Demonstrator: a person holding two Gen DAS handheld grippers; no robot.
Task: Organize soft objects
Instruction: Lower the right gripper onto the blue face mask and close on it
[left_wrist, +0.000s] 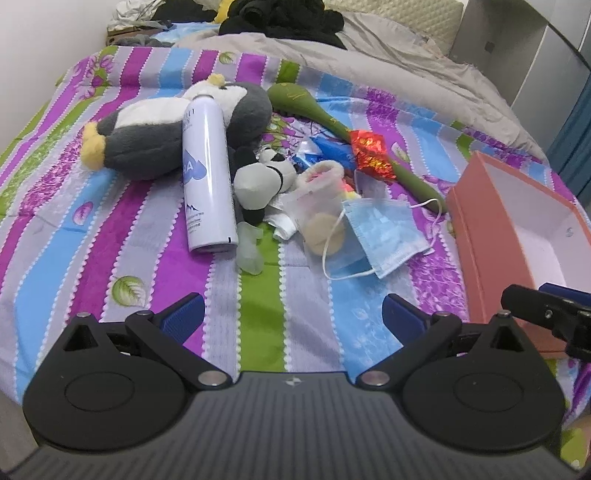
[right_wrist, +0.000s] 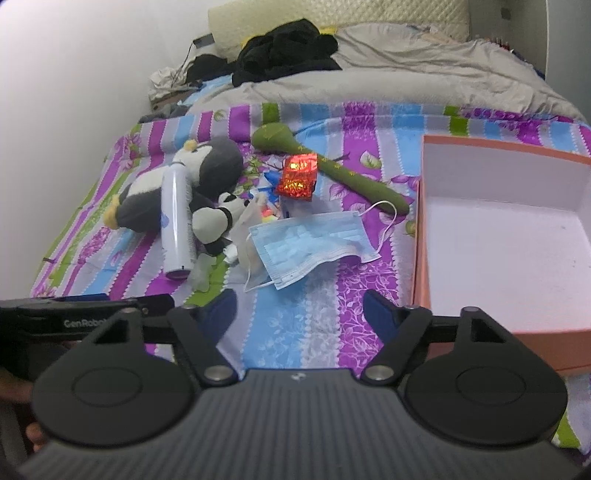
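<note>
A grey and white plush penguin (left_wrist: 147, 129) (right_wrist: 207, 173) lies on the striped bedspread with a small plush panda (left_wrist: 258, 177) (right_wrist: 212, 221) beside it. A blue face mask (left_wrist: 388, 232) (right_wrist: 314, 243) lies in front of them. A green soft stick (left_wrist: 332, 122) (right_wrist: 332, 170) lies behind. An open pink box (left_wrist: 517, 236) (right_wrist: 498, 229) stands at the right. My left gripper (left_wrist: 291, 314) is open and empty above the bedspread, short of the pile. My right gripper (right_wrist: 301, 310) is open and empty, next to the box.
A white spray can (left_wrist: 208, 177) (right_wrist: 177, 225) leans on the penguin. A red foil wrapper (left_wrist: 371, 151) (right_wrist: 297, 177), a clear bag with round pads (left_wrist: 321, 214) and blue packets lie in the pile. A grey blanket (left_wrist: 369, 55) and black clothes (right_wrist: 288, 48) lie behind.
</note>
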